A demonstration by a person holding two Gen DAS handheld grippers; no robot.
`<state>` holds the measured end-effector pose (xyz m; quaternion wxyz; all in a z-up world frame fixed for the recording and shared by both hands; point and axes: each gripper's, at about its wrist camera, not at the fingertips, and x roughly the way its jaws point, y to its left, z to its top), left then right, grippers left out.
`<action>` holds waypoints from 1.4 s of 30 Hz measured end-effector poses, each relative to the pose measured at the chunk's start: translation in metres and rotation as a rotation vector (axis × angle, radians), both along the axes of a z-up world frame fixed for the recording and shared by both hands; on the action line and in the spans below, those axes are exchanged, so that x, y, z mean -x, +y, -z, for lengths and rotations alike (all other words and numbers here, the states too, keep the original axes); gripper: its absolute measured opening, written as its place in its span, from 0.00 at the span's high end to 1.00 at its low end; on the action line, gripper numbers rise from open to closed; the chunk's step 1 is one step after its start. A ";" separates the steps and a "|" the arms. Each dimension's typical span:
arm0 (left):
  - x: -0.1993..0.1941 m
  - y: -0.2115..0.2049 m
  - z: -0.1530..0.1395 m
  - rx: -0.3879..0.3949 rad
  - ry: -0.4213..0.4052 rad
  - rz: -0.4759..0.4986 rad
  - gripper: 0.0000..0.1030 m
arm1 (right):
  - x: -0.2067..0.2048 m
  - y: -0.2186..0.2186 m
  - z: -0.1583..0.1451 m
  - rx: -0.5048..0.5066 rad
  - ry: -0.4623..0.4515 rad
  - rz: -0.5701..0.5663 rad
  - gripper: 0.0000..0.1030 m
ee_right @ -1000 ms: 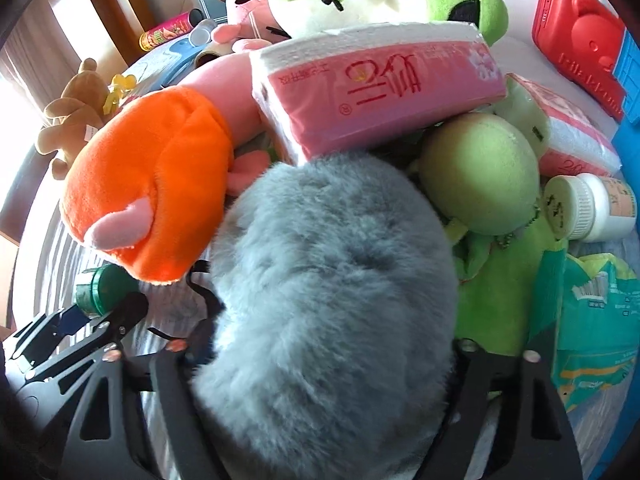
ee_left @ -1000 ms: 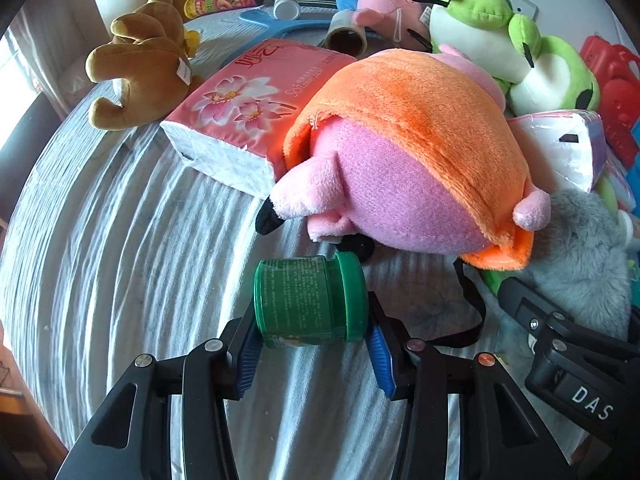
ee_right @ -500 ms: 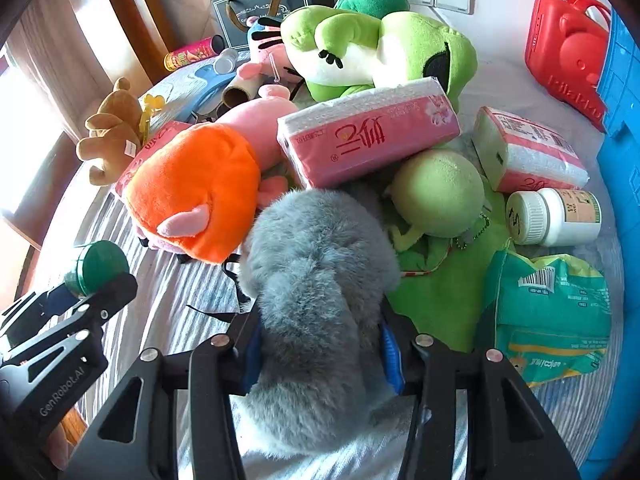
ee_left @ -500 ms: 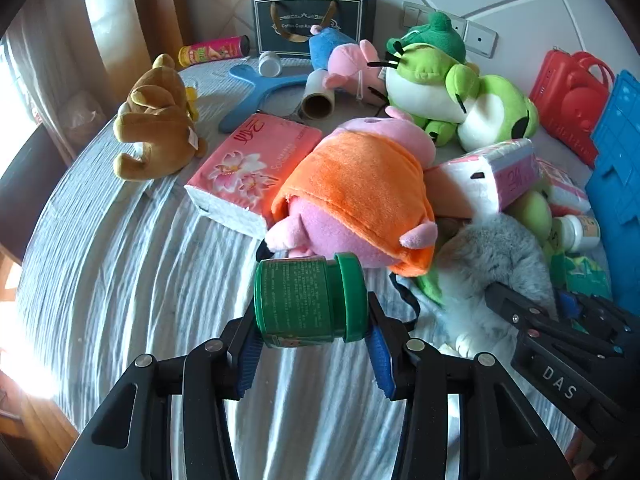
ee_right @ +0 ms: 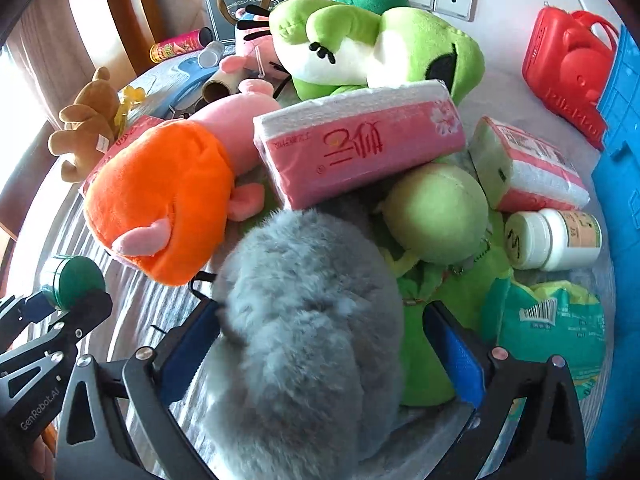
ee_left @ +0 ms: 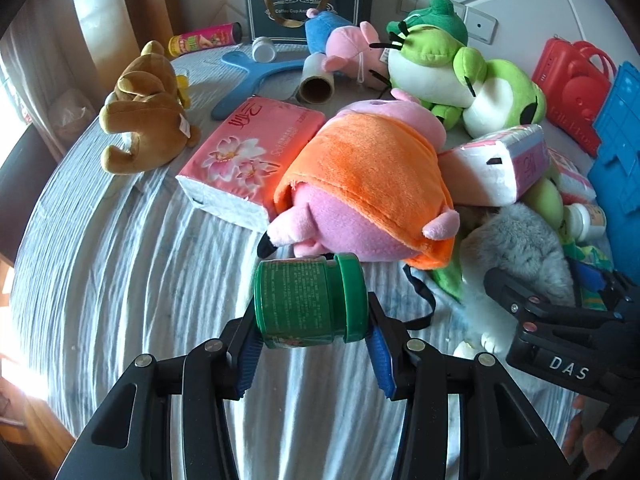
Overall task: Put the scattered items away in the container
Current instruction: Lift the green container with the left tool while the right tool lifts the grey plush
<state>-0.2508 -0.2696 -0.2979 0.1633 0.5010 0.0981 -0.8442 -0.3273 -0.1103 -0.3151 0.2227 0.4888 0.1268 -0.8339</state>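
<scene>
My left gripper [ee_left: 312, 340] is shut on a green jar [ee_left: 310, 302], lying sideways between the blue pads, held above the grey bedsheet. The jar also shows in the right wrist view [ee_right: 72, 282]. My right gripper [ee_right: 332, 344] is open, its pads standing apart on either side of a grey furry plush [ee_right: 308, 320] that lies on the sheet; the left pad touches the fur, the right pad stands clear. The blue container [ee_right: 620, 200] is at the right edge. An orange-and-pink plush [ee_left: 368, 192] lies in the middle of the pile.
Pink tissue packs [ee_left: 248, 160] [ee_right: 360, 144], green frog plushes [ee_left: 460, 72], a brown bear [ee_left: 144, 112], a white pill bottle [ee_right: 556, 240], a green snack bag [ee_right: 548, 328], a red plastic toy [ee_right: 568, 64] and a cardboard tube [ee_left: 316, 84] are scattered around.
My right gripper has opened and let go of the grey plush. The left gripper rose with the green jar, then moved slightly closer to the pile.
</scene>
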 end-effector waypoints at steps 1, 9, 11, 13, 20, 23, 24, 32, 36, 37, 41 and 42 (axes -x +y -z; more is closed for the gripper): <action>0.002 -0.002 0.002 0.003 -0.002 0.016 0.56 | 0.001 -0.006 0.004 -0.021 0.020 -0.004 0.29; 0.007 -0.008 0.000 -0.015 0.011 0.118 0.56 | -0.003 -0.013 -0.005 0.038 0.006 0.100 0.46; 0.006 -0.007 -0.012 -0.016 0.027 0.139 0.56 | -0.013 -0.010 -0.022 0.054 0.026 0.109 0.47; 0.007 -0.004 -0.025 -0.019 0.052 0.160 0.56 | -0.020 -0.007 -0.039 0.067 0.053 0.123 0.48; -0.001 0.012 -0.065 -0.027 0.115 0.236 0.56 | -0.035 0.012 -0.080 0.134 0.085 0.180 0.68; -0.004 0.017 -0.074 -0.026 0.128 0.267 0.55 | -0.039 0.025 -0.087 0.179 0.058 0.225 0.67; -0.005 0.018 -0.075 -0.028 0.131 0.275 0.55 | -0.040 0.029 -0.087 0.188 0.035 0.235 0.62; -0.014 0.011 -0.044 -0.037 0.058 0.284 0.56 | -0.052 0.028 -0.050 0.189 -0.089 0.250 0.13; -0.015 0.002 -0.031 -0.039 0.030 0.264 0.56 | -0.046 0.004 -0.038 0.189 -0.110 0.200 0.45; -0.014 -0.001 -0.029 -0.042 0.029 0.258 0.56 | -0.043 -0.001 -0.035 0.190 -0.114 0.192 0.45; -0.010 -0.010 -0.021 -0.053 0.023 0.235 0.56 | -0.027 -0.021 -0.012 0.167 -0.151 0.152 0.45; -0.009 -0.011 -0.018 -0.055 0.019 0.231 0.56 | -0.021 -0.026 -0.002 0.165 -0.172 0.143 0.45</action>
